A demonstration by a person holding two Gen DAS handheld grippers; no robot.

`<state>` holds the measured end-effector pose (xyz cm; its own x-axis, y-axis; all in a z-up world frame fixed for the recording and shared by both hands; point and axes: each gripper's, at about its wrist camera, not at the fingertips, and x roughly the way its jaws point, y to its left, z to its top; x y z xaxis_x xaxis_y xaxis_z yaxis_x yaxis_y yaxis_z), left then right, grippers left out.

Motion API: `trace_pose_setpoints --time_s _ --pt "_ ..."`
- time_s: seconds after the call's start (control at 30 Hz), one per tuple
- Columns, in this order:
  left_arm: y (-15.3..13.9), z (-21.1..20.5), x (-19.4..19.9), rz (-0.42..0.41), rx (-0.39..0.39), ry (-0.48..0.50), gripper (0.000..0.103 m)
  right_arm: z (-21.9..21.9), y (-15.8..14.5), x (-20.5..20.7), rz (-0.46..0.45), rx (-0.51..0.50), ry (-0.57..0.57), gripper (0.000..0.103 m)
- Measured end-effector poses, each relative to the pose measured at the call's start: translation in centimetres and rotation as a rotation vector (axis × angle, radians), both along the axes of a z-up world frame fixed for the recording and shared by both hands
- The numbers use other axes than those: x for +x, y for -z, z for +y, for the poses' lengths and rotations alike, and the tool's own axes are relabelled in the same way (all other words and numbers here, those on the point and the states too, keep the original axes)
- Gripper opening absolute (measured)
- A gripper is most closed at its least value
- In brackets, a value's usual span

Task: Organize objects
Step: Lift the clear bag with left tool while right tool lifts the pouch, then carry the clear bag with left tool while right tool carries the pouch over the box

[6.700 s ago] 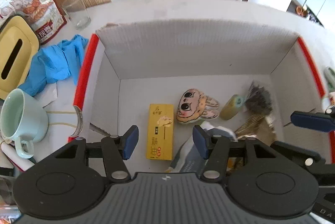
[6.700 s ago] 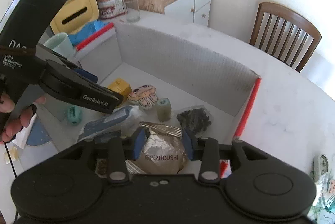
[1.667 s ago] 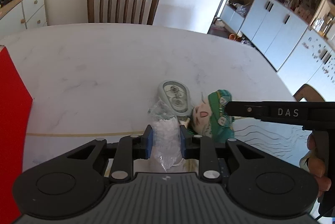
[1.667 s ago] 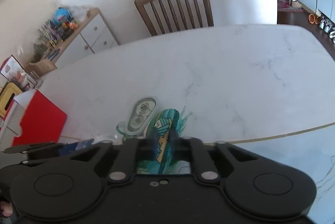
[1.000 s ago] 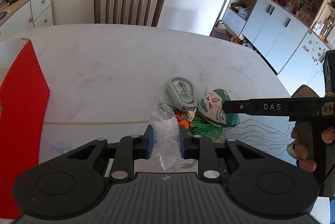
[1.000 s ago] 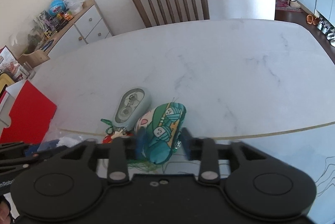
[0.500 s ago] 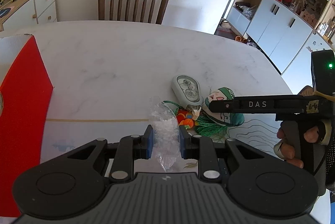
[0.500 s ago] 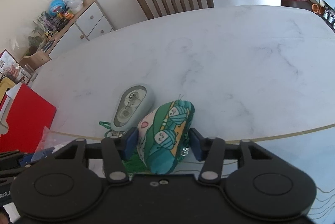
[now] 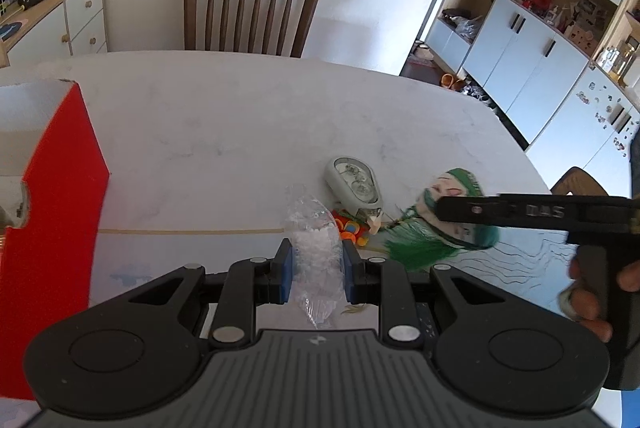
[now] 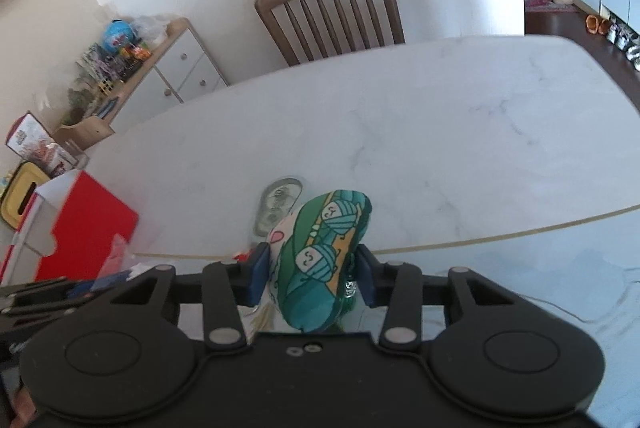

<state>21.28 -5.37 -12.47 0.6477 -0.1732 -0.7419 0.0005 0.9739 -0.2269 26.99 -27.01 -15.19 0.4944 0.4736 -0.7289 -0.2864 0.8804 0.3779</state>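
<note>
My left gripper (image 9: 315,268) is shut on a clear plastic bag of white bits (image 9: 314,248) and holds it above the white marble table (image 9: 220,131). My right gripper (image 10: 310,278) is shut on a green plush charm printed with yarn balls (image 10: 320,260) and has it lifted off the table; in the left wrist view the charm (image 9: 452,187) hangs under the right gripper's finger with its green tassel (image 9: 412,248) trailing. A grey oval case (image 9: 354,183) and a small orange toy (image 9: 352,228) lie on the table between the grippers.
The red and white cardboard box (image 9: 60,211) stands at the left, also in the right wrist view (image 10: 84,228). A wooden chair (image 9: 248,15) is at the table's far side. A sideboard with clutter (image 10: 152,75) stands by the wall.
My right gripper has lifted the plush charm off the table. My left gripper has pulled back toward the box with the bag; more of the box's red side shows.
</note>
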Motion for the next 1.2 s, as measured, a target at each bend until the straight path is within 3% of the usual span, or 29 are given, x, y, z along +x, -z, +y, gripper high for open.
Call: trace_pose_setpoints --time_s 0.23,0.47,0.77,1.2 --pt "-2.4 1.2 -2.2 -0.011 -0.005 0.024 0.024 0.0 -4.1 -3.7 -0.049 0.004 -0.024 0.043" --pt "-5.6 3.4 -5.2 -0.021 0.009 0.048 0.024 3.1 -8.6 -7.6 -0.114 -0.017 -0.094 0.043" --pt "-8.5 9.0 -8.7 -0.034 0.036 0.035 0.024 9.9 -12.8 -10.3 -0.173 0.000 -0.189 0.043" --pt "-10.8 19.9 -11.1 -0.070 0.102 -0.060 0.024 22.0 -14.9 -11.3 -0.232 -0.002 -0.327 0.043"
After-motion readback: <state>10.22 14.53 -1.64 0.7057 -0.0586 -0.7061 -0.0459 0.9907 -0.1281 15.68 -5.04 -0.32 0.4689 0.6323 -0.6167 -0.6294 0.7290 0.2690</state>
